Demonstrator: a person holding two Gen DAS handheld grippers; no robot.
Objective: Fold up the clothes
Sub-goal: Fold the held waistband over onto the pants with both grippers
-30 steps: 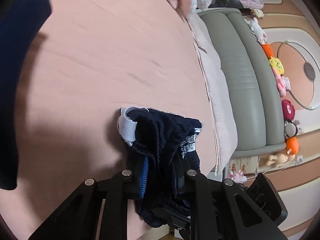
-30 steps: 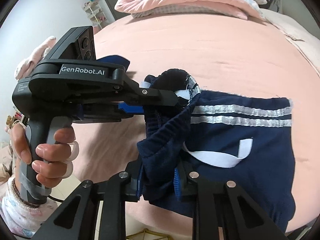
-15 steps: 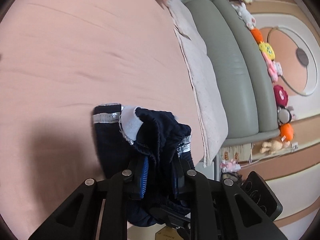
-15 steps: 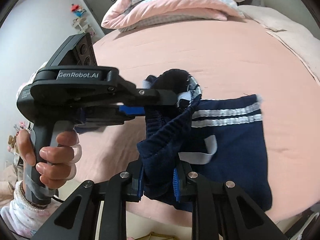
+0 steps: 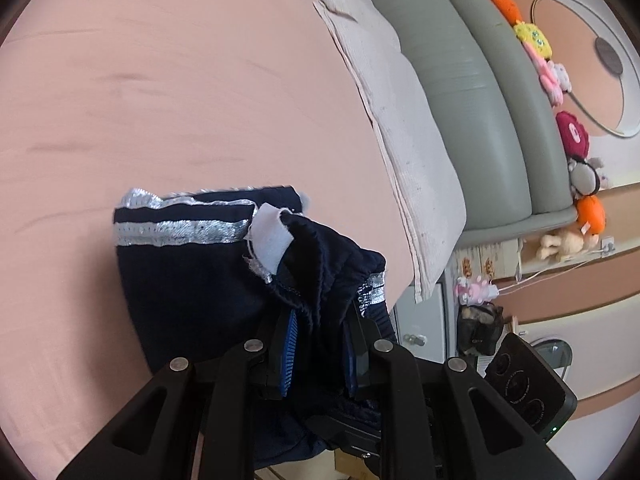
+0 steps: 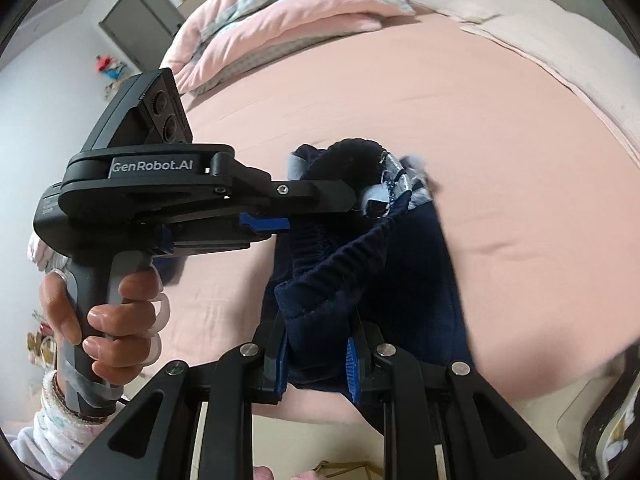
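Our left gripper [image 5: 320,344] pinches the gathered waistband of the navy shorts [image 5: 192,272]. The garment hangs from it over the near edge of the pink bed [image 5: 180,80]. Our right gripper [image 6: 318,356] clamps another fold of the same band. We judge the cloth light, limp and stretchy, so 2 holds at the thick waistband suit it best.

Bare pink bed [image 6: 500,184] lies open toward its far edge (stacked pillows [image 6: 280,28] block there); the cream blanket [image 5: 404,128] lines its right edge.
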